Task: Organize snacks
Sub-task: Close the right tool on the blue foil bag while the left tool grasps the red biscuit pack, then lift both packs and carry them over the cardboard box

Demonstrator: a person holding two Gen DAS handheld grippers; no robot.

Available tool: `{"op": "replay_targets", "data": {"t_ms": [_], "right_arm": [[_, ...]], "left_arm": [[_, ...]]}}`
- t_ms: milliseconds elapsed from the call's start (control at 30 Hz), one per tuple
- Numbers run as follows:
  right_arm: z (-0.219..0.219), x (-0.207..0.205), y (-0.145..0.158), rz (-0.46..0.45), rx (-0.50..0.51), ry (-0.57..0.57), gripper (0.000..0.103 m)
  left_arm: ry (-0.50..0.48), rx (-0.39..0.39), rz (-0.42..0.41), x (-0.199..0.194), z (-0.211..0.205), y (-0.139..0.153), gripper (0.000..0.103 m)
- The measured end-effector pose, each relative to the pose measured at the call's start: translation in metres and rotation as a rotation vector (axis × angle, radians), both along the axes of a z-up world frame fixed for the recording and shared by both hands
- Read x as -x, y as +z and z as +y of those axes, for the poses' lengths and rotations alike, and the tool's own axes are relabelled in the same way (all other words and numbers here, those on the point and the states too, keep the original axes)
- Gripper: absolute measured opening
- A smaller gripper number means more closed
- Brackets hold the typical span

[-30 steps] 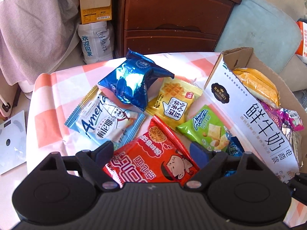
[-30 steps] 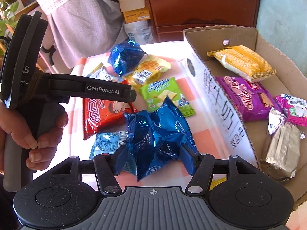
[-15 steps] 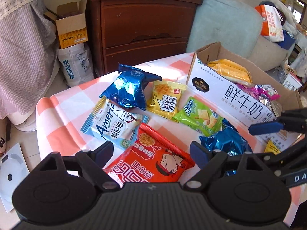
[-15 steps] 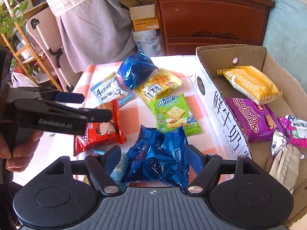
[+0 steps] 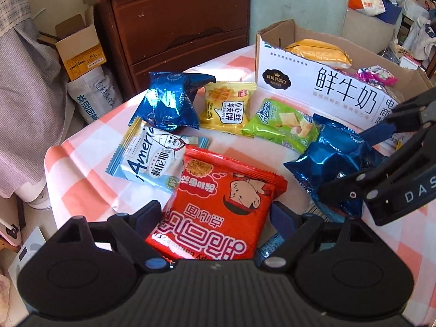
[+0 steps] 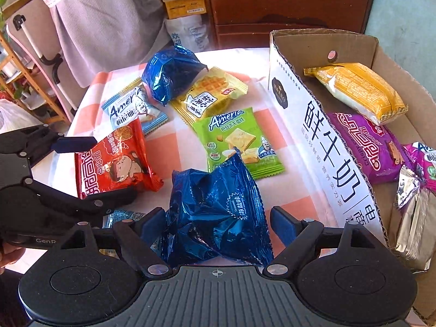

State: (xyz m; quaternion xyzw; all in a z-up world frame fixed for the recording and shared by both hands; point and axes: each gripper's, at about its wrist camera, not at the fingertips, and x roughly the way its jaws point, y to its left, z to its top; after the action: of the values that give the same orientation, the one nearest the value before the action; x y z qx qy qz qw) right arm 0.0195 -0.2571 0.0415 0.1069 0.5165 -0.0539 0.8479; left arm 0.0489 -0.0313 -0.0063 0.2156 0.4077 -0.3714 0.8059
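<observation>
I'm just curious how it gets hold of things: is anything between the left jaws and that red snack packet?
Nothing visible is in the way. The red packet already lies between the open jaws of the left gripper, with no other snack on top of it. A light blue packet only borders its far left edge.
</observation>
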Motion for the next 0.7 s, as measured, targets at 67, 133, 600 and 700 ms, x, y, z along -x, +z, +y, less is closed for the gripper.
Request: {"op": "replay_targets", "data": {"t_ms": [67, 133, 600, 700], "right_arm": [[0.0017, -0.002, -0.0023, 0.009, 0.004, 0.002, 0.085], [0.0039, -0.0039, -0.0042, 0.015, 0.007, 0.009, 0.085], [0.0057, -0.0013, -0.0008, -0.012, 0.013, 0.025, 0.071], [0.0052, 0.0003, 0.0017, -0.023, 0.007, 0.024, 0.065]], "left_arm": [[-0.004, -0.008, -0.001, 0.0011, -0.0009, -0.0024, 0.087], [-0.006, -0.017, 0.001, 0.0022, -0.0022, -0.0047, 0.087], [0.045, -0.019, 0.048, 0.0031, -0.0028, -0.0028, 0.069], [0.062, -0.022, 0.055, 0.0041, -0.0032, -0.0019, 0.066]]}}
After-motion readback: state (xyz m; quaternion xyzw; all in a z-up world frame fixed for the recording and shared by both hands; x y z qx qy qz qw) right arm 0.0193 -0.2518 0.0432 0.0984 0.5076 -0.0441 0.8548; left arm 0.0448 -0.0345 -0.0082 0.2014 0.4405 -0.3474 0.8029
